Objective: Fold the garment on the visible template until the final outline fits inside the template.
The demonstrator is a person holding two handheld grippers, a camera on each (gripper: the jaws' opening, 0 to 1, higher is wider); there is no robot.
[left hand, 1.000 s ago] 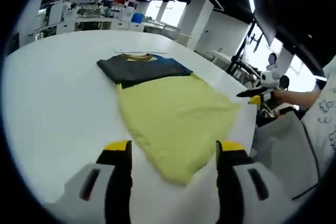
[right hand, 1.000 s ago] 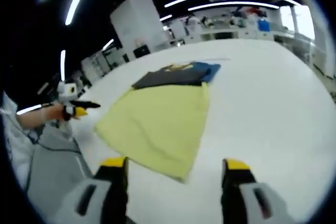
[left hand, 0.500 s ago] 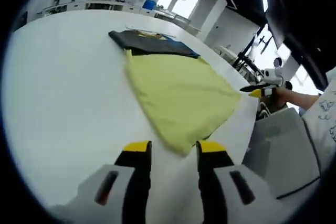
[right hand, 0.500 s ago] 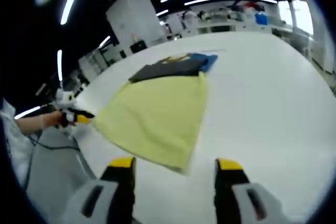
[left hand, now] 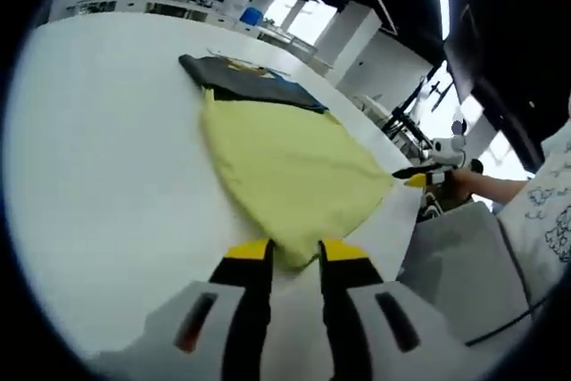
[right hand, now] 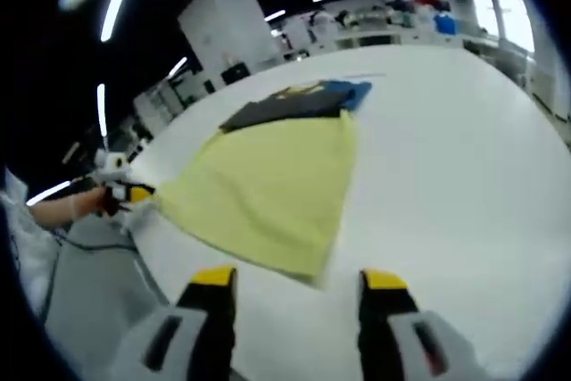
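Note:
A garment lies flat on the white table (left hand: 107,149), its wide yellow part (left hand: 285,167) nearest me and a dark grey and blue part (left hand: 241,82) with a yellow collar at the far end. My left gripper (left hand: 295,252) has its jaws drawn close together, a gap still between them, with the yellow near corner lying in that gap. The right gripper (left hand: 415,176) shows at the garment's other near corner, held by a hand. In the right gripper view, my right gripper (right hand: 293,278) stands open with a yellow corner (right hand: 312,265) just ahead of its jaws. The left gripper (right hand: 125,194) sits at the far-left corner.
The table edge runs close to the garment's near hem. Beyond it is a grey padded object (left hand: 455,265), also seen at the left (right hand: 80,265). A person's patterned sleeve (left hand: 549,211) is at the right. Benches and equipment (right hand: 393,28) stand far behind the table.
My left gripper's jaws have narrowed a lot and come up to the yellow corner. The right gripper's jaws have narrowed slightly and moved closer to their corner.

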